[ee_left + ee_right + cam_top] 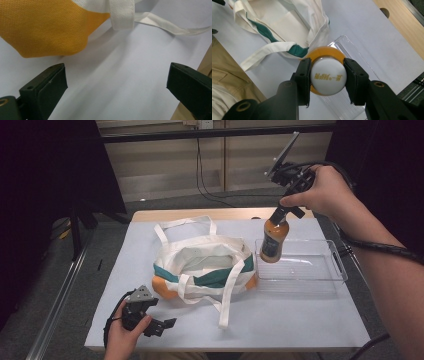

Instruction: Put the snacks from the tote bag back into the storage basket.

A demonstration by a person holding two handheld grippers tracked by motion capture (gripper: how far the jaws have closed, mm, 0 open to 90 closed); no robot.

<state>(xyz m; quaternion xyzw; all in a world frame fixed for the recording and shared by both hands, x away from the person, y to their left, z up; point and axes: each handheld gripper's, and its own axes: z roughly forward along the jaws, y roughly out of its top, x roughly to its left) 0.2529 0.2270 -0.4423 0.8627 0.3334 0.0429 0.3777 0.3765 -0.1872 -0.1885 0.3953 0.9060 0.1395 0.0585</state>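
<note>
I've got my right gripper [286, 209] clamped on the white cap of the orange bottle [274, 241], which hangs upright over the near left corner of the clear plastic tray [320, 270] on the right side of the table [300, 320]. Just left of the tray sits the cream tote bag [202, 265] with green trim and orange corners, mouth open, one strap [227, 295] trailing toward me. My left gripper [162, 326] rests at the near left, jaws wide and empty, close to the bag's orange corner [45, 27].
</note>
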